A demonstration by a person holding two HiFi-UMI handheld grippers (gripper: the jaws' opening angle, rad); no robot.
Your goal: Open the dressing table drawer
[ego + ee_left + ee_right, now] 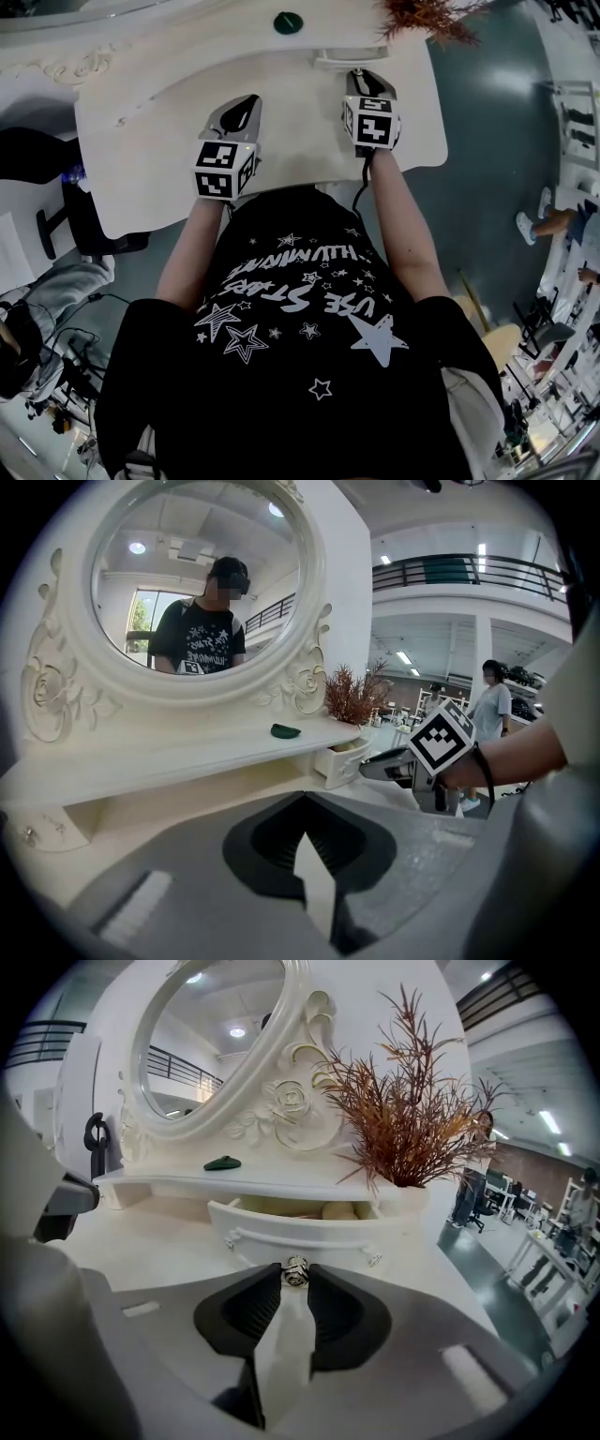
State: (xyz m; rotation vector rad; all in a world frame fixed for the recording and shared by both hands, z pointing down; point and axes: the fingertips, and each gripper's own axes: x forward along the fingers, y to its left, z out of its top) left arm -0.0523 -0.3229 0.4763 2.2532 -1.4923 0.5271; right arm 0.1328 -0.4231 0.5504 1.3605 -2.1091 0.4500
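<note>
The white dressing table (pixel 159 141) has a small drawer (pixel 300 1227) under its shelf, pulled partly out so pale items show inside. My right gripper (pixel 296 1277) is shut on the drawer's metal knob (pixel 296 1267). In the head view the right gripper (pixel 362 77) reaches to the drawer (pixel 349 58) at the table's back right. My left gripper (pixel 246 101) hovers over the tabletop, shut, with nothing in it. In the left gripper view the left gripper (pixel 305 796) points at the shelf, and the drawer (pixel 340 761) lies to the right.
A dried reddish plant (pixel 403 1129) stands on the shelf above the drawer. A green oval object (pixel 222 1162) lies on the shelf below the round mirror (pixel 197 583). A black chair (pixel 56 206) stands left of the table. A person (pixel 489 705) stands far off.
</note>
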